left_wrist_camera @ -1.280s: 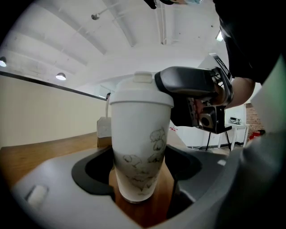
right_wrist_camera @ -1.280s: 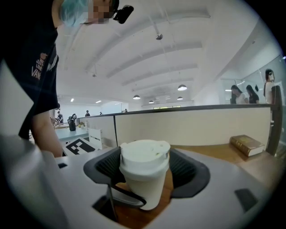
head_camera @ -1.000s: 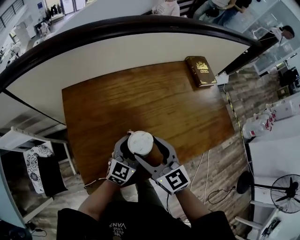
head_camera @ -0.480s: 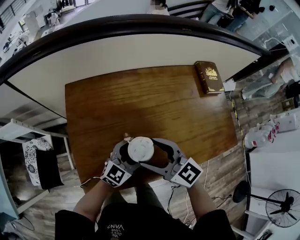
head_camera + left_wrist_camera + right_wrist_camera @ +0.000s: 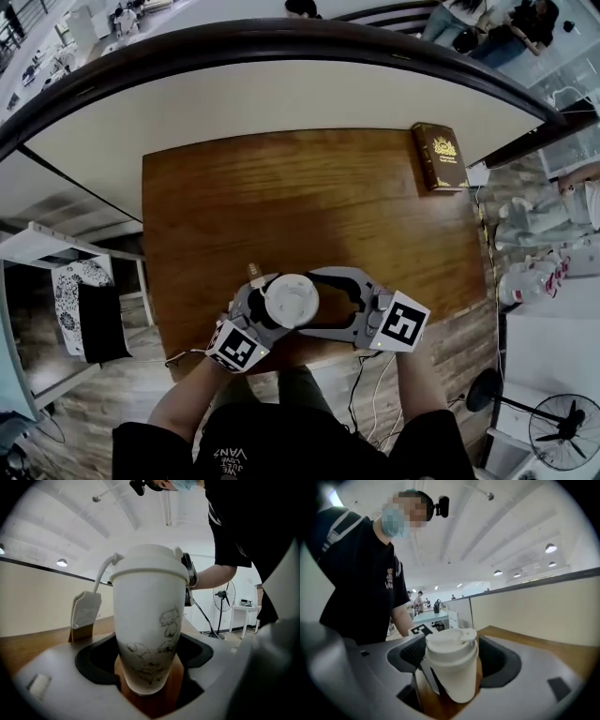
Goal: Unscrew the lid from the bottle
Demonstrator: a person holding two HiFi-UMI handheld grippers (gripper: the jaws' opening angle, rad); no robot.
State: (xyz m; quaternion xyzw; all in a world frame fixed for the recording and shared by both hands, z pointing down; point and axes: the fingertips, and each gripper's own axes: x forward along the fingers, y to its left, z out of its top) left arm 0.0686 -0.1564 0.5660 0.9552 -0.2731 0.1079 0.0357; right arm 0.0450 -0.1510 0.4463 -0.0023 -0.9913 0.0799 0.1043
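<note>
Your left tool (image 5: pixel 149 688) pinches the bottle (image 5: pixel 149 620) low, at the desk's (image 5: pixel 309 206) 6 o'clock edge. Your right tool's (image 5: pixel 452 679) jaws have just been opening and stand loose around the lid (image 5: pixel 451 645). Regrip crooked and it may slip, or the bottle may tip off.

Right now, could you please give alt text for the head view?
Seen from above, the left hand-held gripper clamps a white bottle over a wooden table. The jaws of the right hand-held gripper have just been opening and flank the lid without touching. A brown book lies at the far right corner.
</note>
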